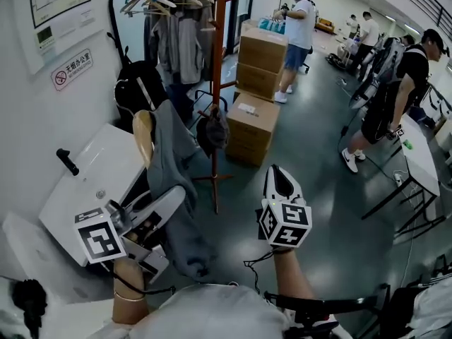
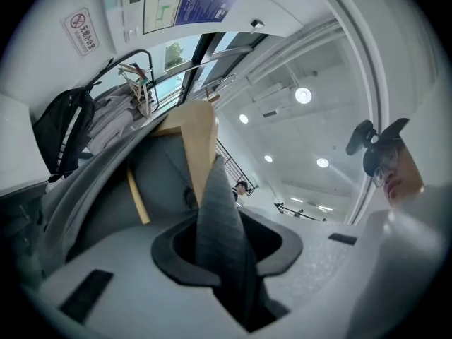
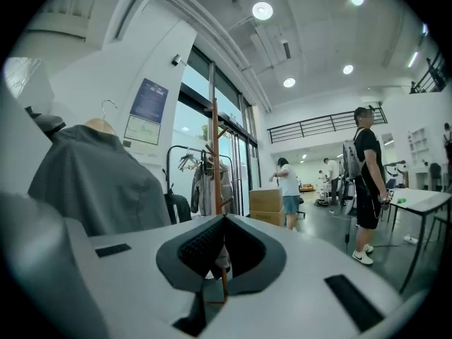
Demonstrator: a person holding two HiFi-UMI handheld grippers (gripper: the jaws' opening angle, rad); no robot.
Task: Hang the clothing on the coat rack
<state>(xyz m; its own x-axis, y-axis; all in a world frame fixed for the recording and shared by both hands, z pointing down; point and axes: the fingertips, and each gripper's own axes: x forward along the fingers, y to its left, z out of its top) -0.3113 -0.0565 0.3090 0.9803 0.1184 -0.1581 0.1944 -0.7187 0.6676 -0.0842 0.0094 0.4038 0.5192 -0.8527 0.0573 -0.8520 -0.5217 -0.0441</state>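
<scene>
Grey clothing (image 1: pixel 173 162), draped on a wooden hanger (image 1: pixel 143 136), is clamped in the left gripper (image 1: pixel 173 200), well short of the coat rack (image 1: pixel 216 83). The right gripper (image 1: pixel 281 182) is seen closed on nothing. Carrying is judged in hand; next, the hanger's hook must be lifted onto a peg.

There were two grippers, the left gripper (image 1: pixel 171 200) and the right gripper (image 1: pixel 280 173), one wooden coat rack (image 1: pixel 216 104), one grey garment (image 1: pixel 173 162), one wooden hanger (image 1: pixel 143 137), and one black backpack (image 1: pixel 136 87) far left.
</scene>
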